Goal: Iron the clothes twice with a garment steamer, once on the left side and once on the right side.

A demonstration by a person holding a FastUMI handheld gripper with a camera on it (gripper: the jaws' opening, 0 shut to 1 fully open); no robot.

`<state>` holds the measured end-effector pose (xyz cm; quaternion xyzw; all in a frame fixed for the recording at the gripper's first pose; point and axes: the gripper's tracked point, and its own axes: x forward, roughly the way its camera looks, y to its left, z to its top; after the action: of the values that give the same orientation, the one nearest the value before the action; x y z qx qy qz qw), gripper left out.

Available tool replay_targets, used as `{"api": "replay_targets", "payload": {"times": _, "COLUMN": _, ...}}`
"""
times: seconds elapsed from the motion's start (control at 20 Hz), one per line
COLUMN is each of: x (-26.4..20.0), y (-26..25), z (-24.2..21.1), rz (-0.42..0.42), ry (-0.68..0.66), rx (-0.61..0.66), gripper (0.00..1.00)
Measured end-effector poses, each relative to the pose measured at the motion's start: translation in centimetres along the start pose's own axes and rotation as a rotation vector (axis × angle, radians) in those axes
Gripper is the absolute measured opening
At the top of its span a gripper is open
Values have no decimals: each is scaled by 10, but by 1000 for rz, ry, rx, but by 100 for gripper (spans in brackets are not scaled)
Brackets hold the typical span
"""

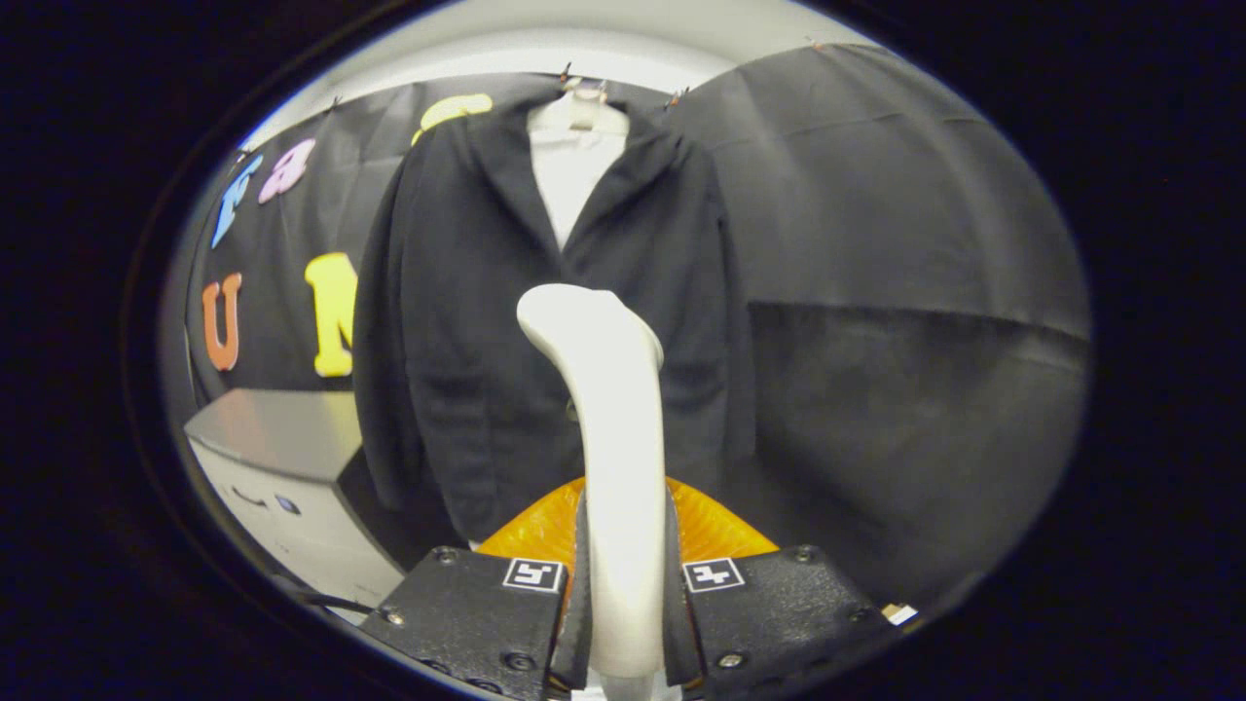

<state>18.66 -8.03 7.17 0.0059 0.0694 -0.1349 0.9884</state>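
Observation:
A white garment steamer [608, 409] stands upright between my fingers, its handle pinched on both sides by the black pads [581, 574]. My gripper [623, 584] is shut on it. The steamer's rounded head points toward a black jacket [458, 321] hanging on a hanger over a white shirt [574, 166], just beyond the fingers. The head sits near the jacket's front closure, about mid-height. Whether the head touches the cloth I cannot tell. An orange part [531, 531] of the steamer's base shows behind the fingers.
A grey-topped white cabinet [282, 448] stands to the left of the jacket, lower down. Black cloth walls [896, 292] hang behind and to the right of the jacket.

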Motion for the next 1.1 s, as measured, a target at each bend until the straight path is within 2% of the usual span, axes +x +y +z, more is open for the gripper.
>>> {"api": "replay_targets", "payload": {"times": 0.2, "x": -3, "y": -24, "z": 76, "rz": 0, "ry": -132, "rx": 24, "gripper": 32}}
{"api": "replay_targets", "payload": {"times": 0.4, "x": 7, "y": -47, "z": 122, "rz": -8, "ry": -206, "rx": 61, "gripper": 32}}
{"api": "replay_targets", "payload": {"times": 0.7, "x": 30, "y": -69, "z": 178, "rz": -1, "ry": -280, "rx": 82, "gripper": 32}}
{"api": "replay_targets", "payload": {"times": 1.1, "x": 73, "y": -67, "z": 234, "rz": 24, "ry": -353, "rx": 107, "gripper": 32}}
